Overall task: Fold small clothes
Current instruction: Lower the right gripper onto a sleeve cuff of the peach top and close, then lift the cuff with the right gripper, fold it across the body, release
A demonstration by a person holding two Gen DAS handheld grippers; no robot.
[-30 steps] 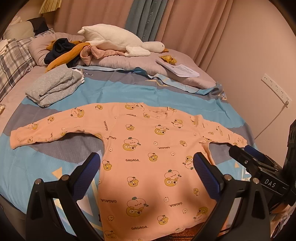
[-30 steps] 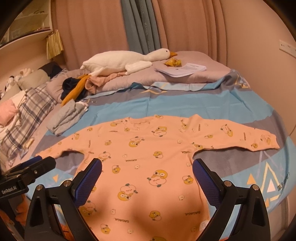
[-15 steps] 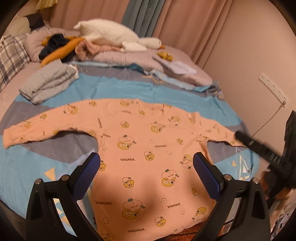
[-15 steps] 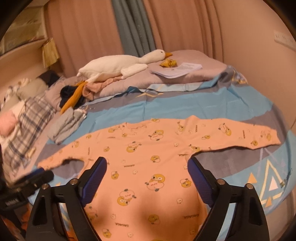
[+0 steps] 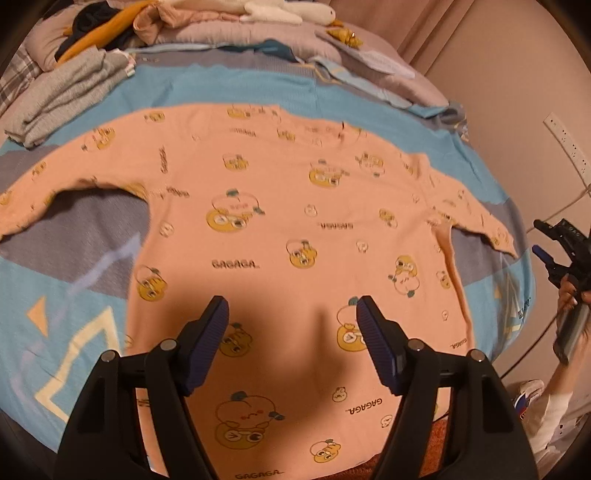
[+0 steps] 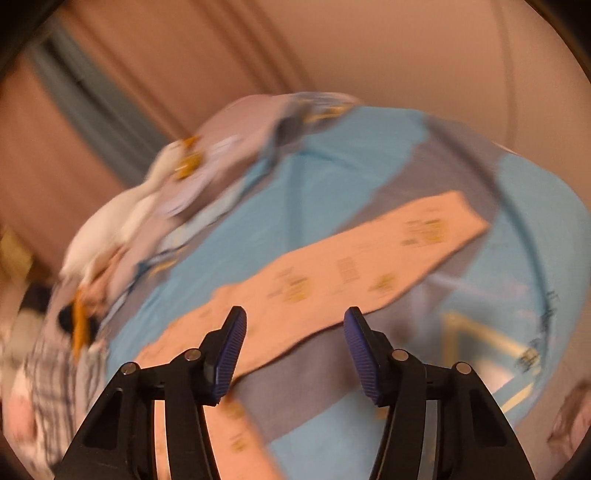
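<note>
A small peach long-sleeved shirt [image 5: 273, 229] with yellow cartoon prints lies flat on the bed, sleeves spread out. My left gripper [image 5: 291, 314] is open and empty, hovering over the shirt's lower body. My right gripper [image 6: 293, 325] is open and empty above the shirt's right sleeve [image 6: 354, 266] near the armpit; that view is blurred. The right gripper also shows in the left wrist view [image 5: 561, 254] at the far right, off the bed's edge.
Folded grey clothes [image 5: 62, 96] lie at the back left. A pile of clothes and a white plush goose [image 5: 280, 11] sit on the pillows behind. A wall [image 5: 535, 74] with a socket strip borders the bed on the right.
My left gripper has dropped closer over the shirt's lower body and narrowed slightly. My right gripper has swung right and tilted toward the right sleeve, blurring its view.
</note>
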